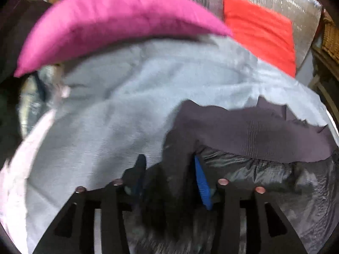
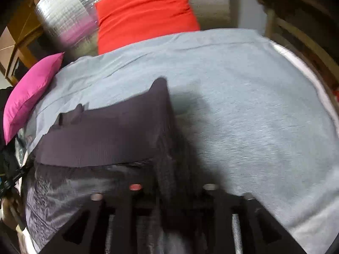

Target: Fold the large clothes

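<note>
Here the left fingers point(image 1: 198, 182) pinch the dark jacket point(image 1: 254, 135); right fingers' grip unclear; pink pillow point(image 1: 110, 23) behind.

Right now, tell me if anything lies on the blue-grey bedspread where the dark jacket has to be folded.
Nothing visible does. The dark jacket hangs from both tools, and the blue-grey bedspread beyond it is bare. The magenta pillow and the red pillow sit at the far edge, clear of the jacket.

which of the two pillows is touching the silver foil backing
The red pillow leans against the silver foil backing. The pink pillow lies off at the bed's edge, beside the light blue sheet.
</note>
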